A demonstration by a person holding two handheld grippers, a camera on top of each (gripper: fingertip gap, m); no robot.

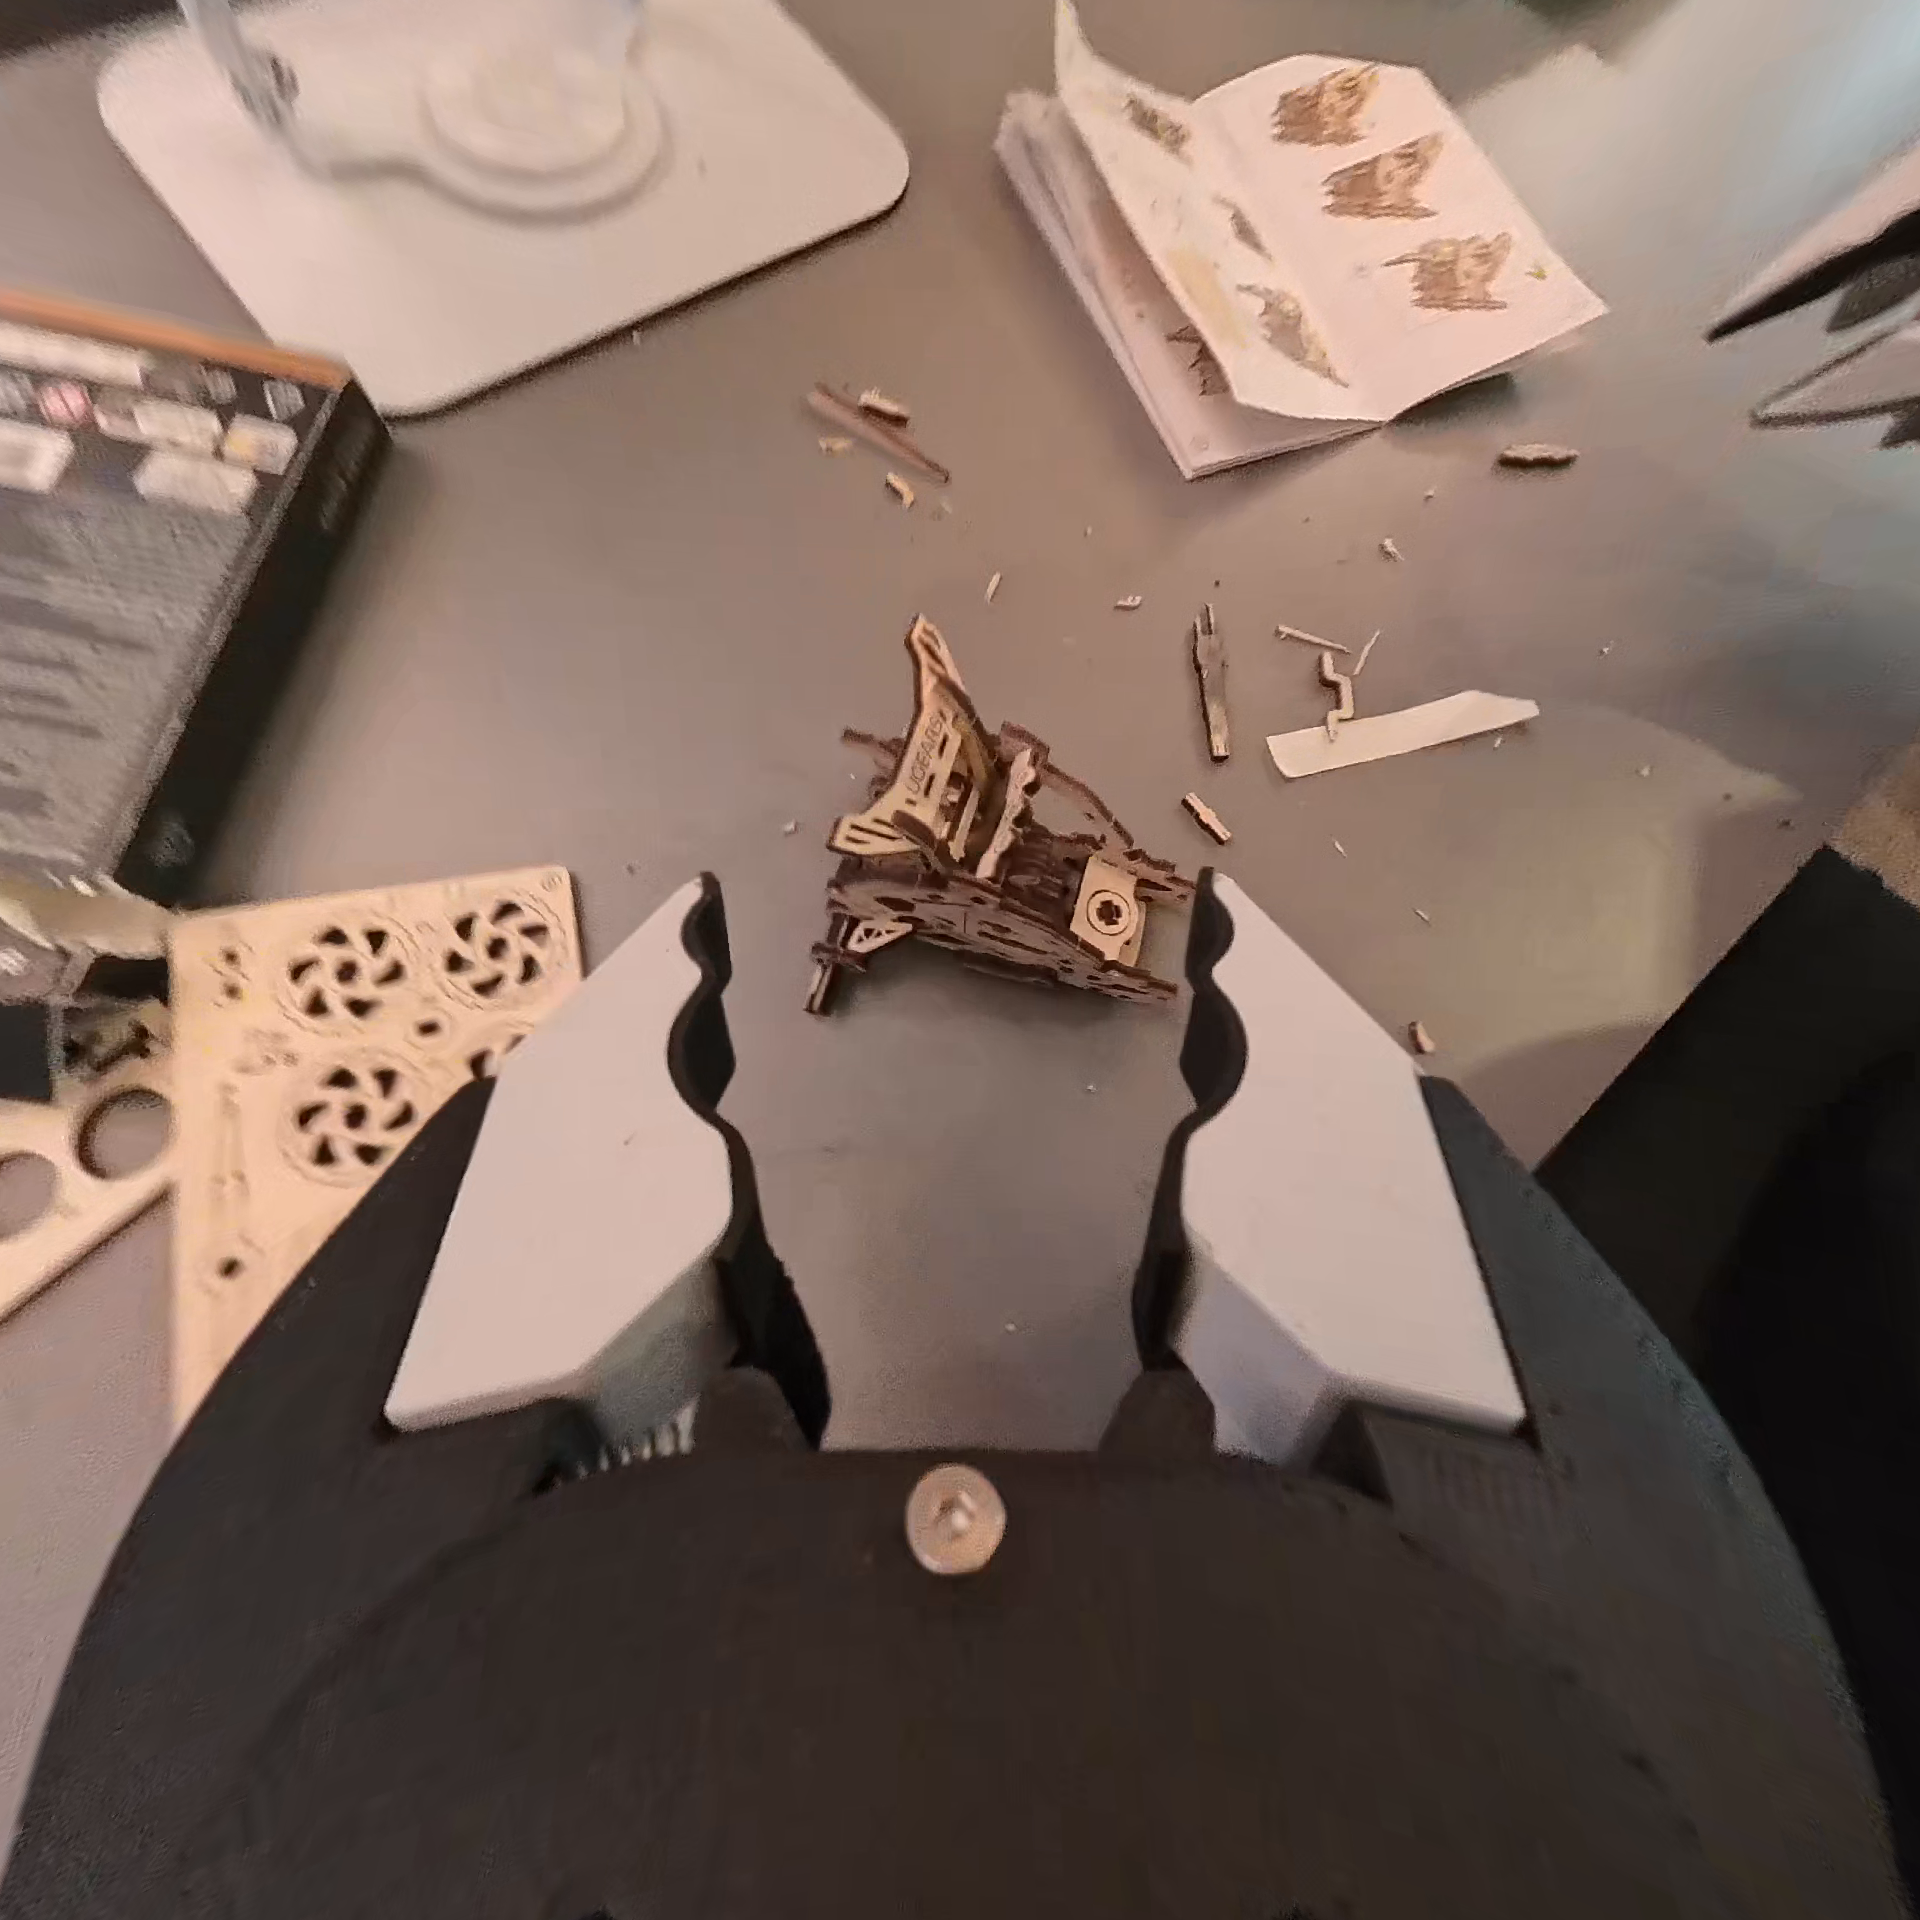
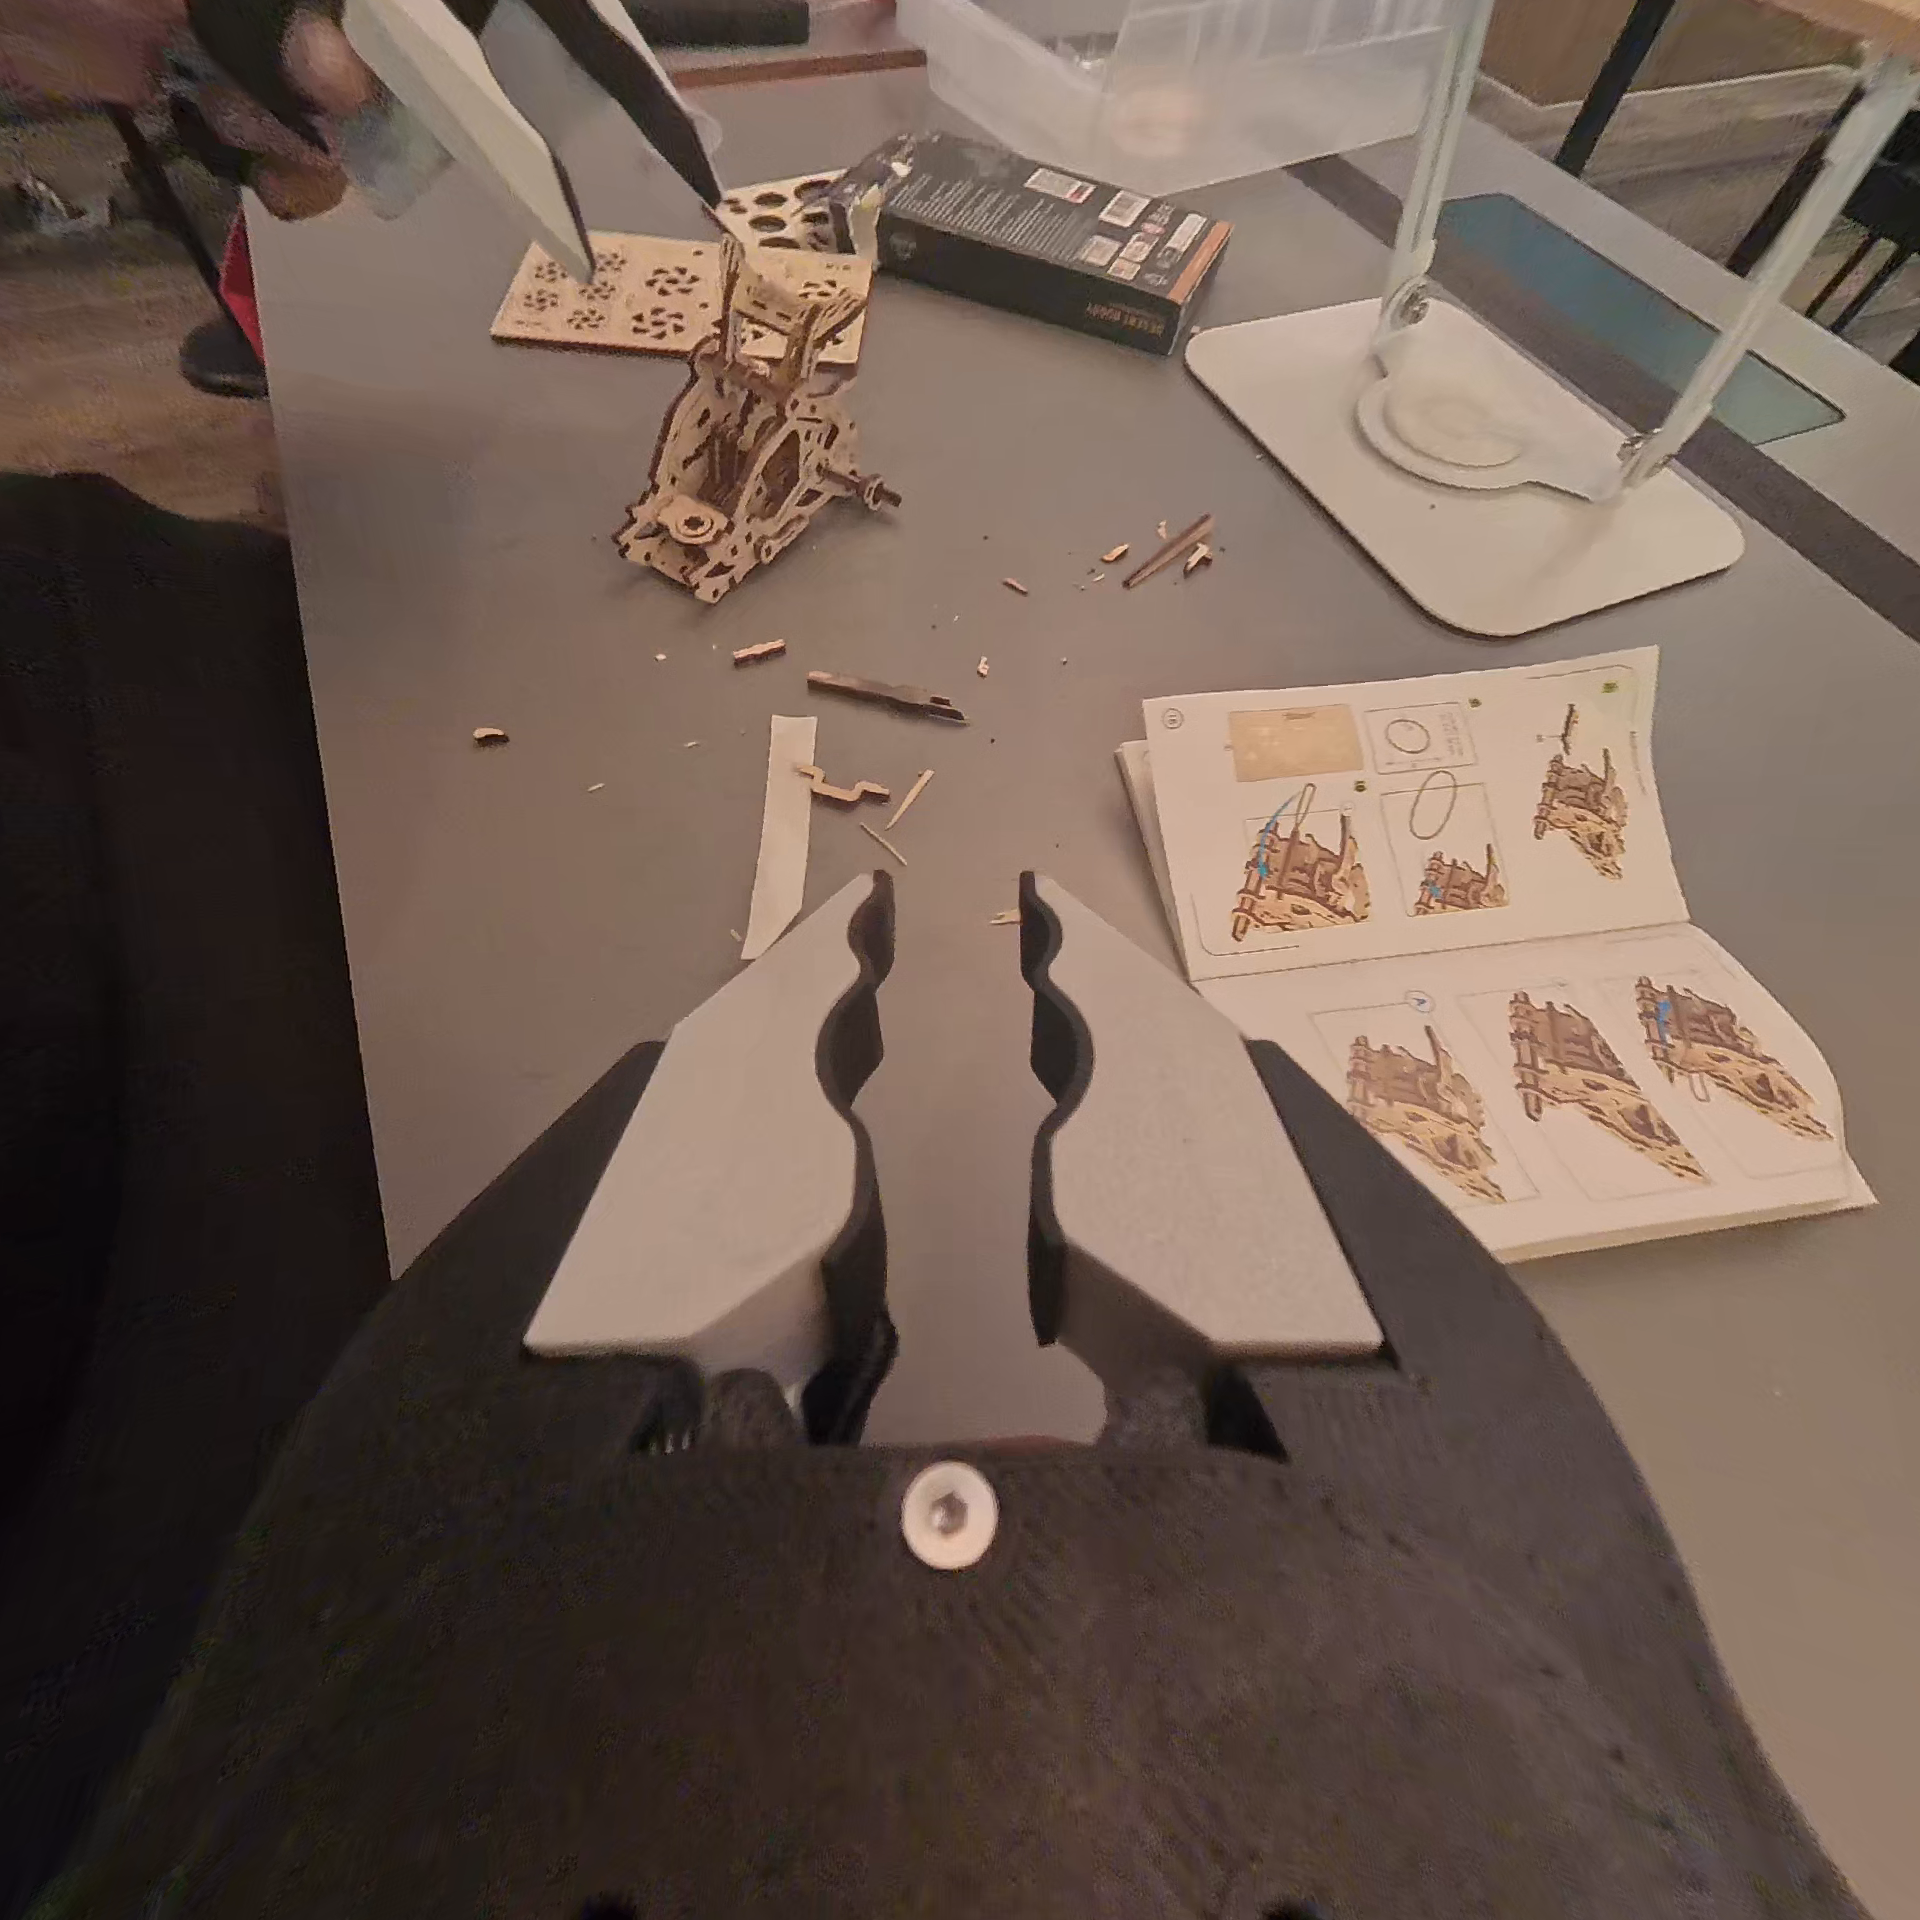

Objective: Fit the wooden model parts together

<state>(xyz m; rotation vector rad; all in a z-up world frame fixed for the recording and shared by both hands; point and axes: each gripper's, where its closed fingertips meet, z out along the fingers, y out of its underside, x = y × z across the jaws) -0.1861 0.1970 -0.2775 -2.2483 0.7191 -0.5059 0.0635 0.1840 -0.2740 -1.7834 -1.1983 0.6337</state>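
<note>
Nearest the lens in the left wrist view, the left tool [image 1: 954,894] hangs with its jaws wide apart and empty, the half-built wooden model [image 1: 987,862] standing on the grey worktop [image 1: 623,623] just beyond its tips at twelve o'clock. At nine o'clock lies the punched part sheet [image 1: 364,997], at ten the dark box [image 1: 156,582]; at one o'clock the instruction booklet [image 1: 1288,260], at two loose wooden offcuts [image 1: 1210,686] beside a paper strip [image 1: 1403,732]. The right tool [image 2: 956,894], jaws slightly apart and empty, hovers well short of the model. To do this well, I would straddle the sturdy base, not the thin upright frame, and close gently.
</note>
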